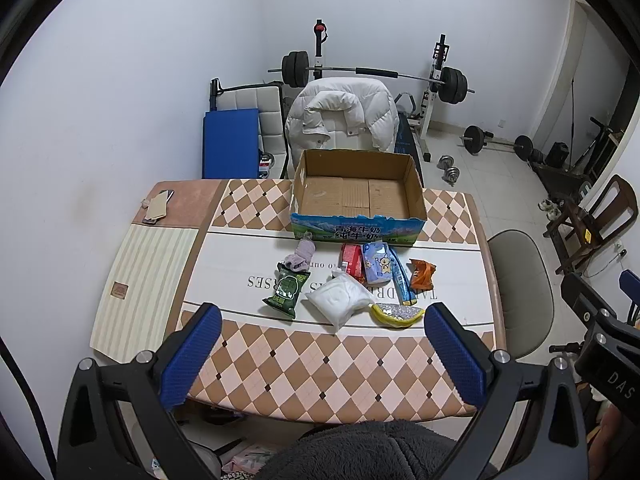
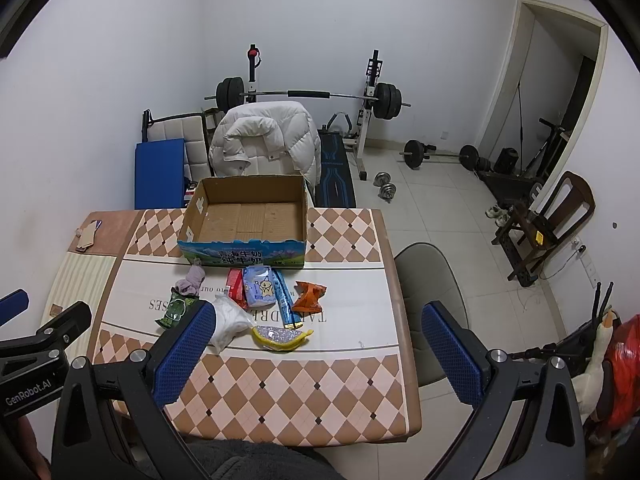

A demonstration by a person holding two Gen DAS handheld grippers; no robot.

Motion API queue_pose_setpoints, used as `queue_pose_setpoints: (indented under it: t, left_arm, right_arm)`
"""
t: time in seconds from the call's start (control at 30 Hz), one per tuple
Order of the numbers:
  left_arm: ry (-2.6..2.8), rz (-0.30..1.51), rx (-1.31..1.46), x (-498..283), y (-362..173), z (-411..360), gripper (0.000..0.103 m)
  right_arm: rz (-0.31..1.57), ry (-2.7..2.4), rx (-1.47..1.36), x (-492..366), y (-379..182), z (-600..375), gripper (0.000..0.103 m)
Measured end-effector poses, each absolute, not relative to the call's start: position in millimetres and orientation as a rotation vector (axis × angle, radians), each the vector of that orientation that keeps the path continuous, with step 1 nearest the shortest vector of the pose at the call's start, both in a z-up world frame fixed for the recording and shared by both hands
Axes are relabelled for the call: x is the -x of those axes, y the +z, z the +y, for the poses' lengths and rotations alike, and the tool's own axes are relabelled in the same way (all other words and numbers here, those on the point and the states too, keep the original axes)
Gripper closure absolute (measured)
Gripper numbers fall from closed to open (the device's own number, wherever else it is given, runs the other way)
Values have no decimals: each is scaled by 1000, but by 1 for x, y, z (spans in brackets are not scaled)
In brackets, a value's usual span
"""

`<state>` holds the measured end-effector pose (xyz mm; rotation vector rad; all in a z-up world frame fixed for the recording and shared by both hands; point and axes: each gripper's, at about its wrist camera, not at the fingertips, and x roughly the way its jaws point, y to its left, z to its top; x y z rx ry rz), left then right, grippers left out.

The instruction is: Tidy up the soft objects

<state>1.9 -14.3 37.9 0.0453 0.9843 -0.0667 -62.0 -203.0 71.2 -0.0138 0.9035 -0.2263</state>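
Note:
An empty open cardboard box (image 1: 356, 194) (image 2: 248, 216) stands on the table's far side. In front of it lie soft packets: a green pack (image 1: 286, 290) (image 2: 176, 308), a purple sock bundle (image 1: 300, 256) (image 2: 192, 280), a white pouch (image 1: 340, 300) (image 2: 230, 322), a red pack (image 1: 352, 258), a light blue tissue pack (image 1: 376, 262) (image 2: 260, 286), a blue stick pack (image 1: 402, 278), an orange snack bag (image 1: 422, 274) (image 2: 310, 296) and a yellow pouch (image 1: 396, 314) (image 2: 280, 338). My left gripper (image 1: 322, 322) and right gripper (image 2: 316, 320) are both open and empty, held above the near table edge.
The checked table (image 1: 320, 364) has a phone and card (image 1: 156, 204) at its far left corner. A chair with a white jacket (image 1: 340, 116) stands behind the box, a grey chair (image 1: 520, 280) to the right. Weights and a barbell rack fill the floor beyond.

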Motion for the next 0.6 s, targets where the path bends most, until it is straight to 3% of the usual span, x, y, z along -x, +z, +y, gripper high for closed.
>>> queue_pose_setpoints:
  t: [0.33, 0.5, 0.6]
  left_arm:
    - [-30, 992, -77, -23, 22, -6, 0]
    - [26, 1087, -119, -72, -36, 14, 0]
    - [40, 1195, -124, -104, -86, 24, 0]
  right_arm:
    - [930, -214, -18, 45, 67, -210, 0]
    - [1055, -161, -93, -4, 20, -230, 0]
    - [1173, -123, -119, -43, -48, -242, 0]
